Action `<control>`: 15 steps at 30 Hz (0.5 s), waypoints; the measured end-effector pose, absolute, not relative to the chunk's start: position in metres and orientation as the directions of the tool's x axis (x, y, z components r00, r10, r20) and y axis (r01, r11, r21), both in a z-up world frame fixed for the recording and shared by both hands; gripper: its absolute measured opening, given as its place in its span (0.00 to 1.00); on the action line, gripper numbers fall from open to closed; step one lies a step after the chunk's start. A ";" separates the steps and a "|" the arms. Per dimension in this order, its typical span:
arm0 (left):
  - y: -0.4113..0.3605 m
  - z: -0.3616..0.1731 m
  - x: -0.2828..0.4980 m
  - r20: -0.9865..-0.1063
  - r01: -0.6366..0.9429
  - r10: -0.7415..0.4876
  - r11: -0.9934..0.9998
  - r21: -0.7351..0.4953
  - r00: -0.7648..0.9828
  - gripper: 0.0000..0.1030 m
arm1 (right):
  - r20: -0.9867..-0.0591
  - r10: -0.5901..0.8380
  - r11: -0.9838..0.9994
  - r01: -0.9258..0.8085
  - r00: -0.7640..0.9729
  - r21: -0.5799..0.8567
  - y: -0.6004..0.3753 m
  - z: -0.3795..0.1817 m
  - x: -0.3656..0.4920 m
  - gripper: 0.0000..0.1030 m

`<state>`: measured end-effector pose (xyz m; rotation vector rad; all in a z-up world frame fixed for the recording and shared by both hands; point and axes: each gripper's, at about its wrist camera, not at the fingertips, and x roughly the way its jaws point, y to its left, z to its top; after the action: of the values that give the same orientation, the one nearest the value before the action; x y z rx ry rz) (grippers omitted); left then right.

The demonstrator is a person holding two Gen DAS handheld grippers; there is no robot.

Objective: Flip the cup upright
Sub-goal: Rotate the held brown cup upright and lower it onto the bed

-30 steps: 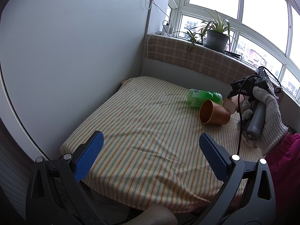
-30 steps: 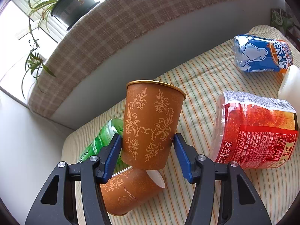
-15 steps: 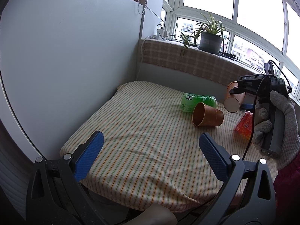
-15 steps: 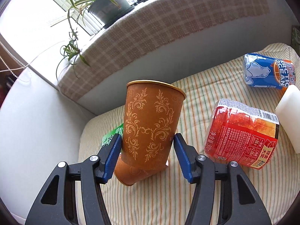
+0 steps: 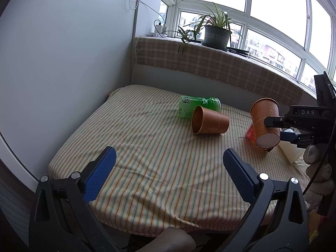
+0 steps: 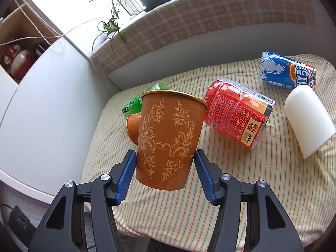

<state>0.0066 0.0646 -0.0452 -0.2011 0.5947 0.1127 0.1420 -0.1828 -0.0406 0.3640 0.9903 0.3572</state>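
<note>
My right gripper [image 6: 164,163] is shut on an orange paper cup with a gold floral pattern [image 6: 168,138] and holds it in the air above the striped tablecloth, rim up and nearly upright. The same cup [image 5: 265,124] shows at the right of the left wrist view, its base tilted towards that camera. A second orange cup [image 5: 209,123] lies on its side mid-table, mouth to the left, against a green can [image 5: 190,106]. My left gripper [image 5: 166,172] is open and empty above the table's near edge.
A red can [image 6: 237,113], a blue can [image 6: 287,72] and a white cup [image 6: 308,120] lie on their sides at the right. A white cabinet wall [image 5: 63,63] bounds the table on the left, and a checked sill with a potted plant [image 5: 216,34] bounds the back.
My right gripper has lifted the patterned cup off the table and drawn it back and to the right, away from the lying cup. The left gripper has stayed open.
</note>
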 end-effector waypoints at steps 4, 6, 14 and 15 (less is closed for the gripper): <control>0.056 -0.049 0.015 -0.588 -0.131 0.003 0.976 -0.176 0.809 1.00 | -0.764 0.449 0.889 -0.140 0.463 0.437 -0.196 -0.053 0.127 0.55; 0.052 -0.051 0.020 -0.601 -0.111 -0.027 0.975 -0.191 0.799 1.00 | -0.779 0.452 0.889 -0.148 0.435 0.433 -0.199 -0.061 0.121 0.55; 0.032 -0.065 0.038 -0.650 -0.009 -0.181 0.961 -0.277 0.738 1.00 | -0.823 0.430 0.902 -0.140 0.370 0.408 -0.206 -0.093 0.117 0.55; 0.031 -0.066 0.040 -0.656 -0.005 -0.193 0.958 -0.287 0.730 1.00 | -0.827 0.426 0.904 -0.142 0.366 0.403 -0.206 -0.096 0.117 0.55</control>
<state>0.0395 0.0309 -0.0663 -0.2794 0.7479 -0.1046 0.1174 -0.2055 -0.0959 0.2831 1.1422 0.3715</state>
